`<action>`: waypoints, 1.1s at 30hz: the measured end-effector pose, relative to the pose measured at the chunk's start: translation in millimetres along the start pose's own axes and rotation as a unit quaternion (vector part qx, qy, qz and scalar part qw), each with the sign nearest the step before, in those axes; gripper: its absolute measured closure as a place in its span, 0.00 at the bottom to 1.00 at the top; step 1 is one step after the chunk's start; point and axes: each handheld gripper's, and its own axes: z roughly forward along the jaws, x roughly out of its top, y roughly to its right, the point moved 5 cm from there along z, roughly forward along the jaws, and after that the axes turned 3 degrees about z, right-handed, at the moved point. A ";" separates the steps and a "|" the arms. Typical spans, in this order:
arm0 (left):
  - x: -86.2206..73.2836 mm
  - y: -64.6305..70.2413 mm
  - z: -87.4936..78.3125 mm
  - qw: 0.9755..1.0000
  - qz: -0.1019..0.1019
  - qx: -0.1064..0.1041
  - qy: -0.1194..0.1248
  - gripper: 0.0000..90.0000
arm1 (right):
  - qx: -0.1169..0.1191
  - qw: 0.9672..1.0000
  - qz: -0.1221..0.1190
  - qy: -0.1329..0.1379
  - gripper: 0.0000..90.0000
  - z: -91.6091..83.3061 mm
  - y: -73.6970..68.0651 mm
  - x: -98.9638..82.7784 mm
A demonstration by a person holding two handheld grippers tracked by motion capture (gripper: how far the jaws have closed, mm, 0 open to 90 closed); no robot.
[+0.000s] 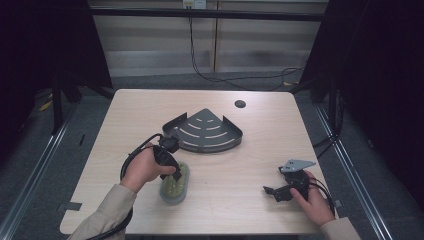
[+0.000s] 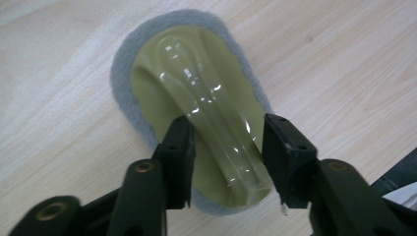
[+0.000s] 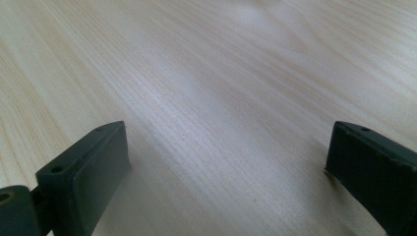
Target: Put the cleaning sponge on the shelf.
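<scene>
Left gripper (image 2: pixel 223 150), at the left side of the tabletop toward the near edge, points down over an oval scrubbing pad with a grey fleece rim, yellow-green top and clear raised plastic handle (image 2: pixel 196 103). The pad lies flat on the pale wood-grain tabletop (image 1: pixel 240 175), left of centre and close to the near edge. The jaws stand either side of the clear handle at its narrow end and are narrowed about it. The left pad looks to be touching the handle; on the right a thin gap may remain, and glare on the plastic prevents a firm finding.

Judgement on the step in hand: a grasp of the handle. To do it well, the jaws should close squarely across the handle, low on its sides, as the smooth curved plastic could slip upward out of a high pinch. The lift should be straight up, keeping the fleece level.

Toward the middle of the tabletop, beyond the pad, sits a dark metal quarter-round corner shelf with slotted floor (image 1: pixel 207 131), well apart from the pad and no obstacle to lifting. A small round dark hole (image 1: pixel 240 104) lies near the far edge.

Right gripper (image 1: pixel 278 192) rests near the right near corner, jaws spread wide with bare wood between them, holding nothing.
</scene>
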 end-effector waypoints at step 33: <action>2.1 -22.8 -38.7 0.998 0.052 0.030 0.032 0.80 | 0.000 1.000 0.001 0.000 0.02 0.0 -0.1 0.1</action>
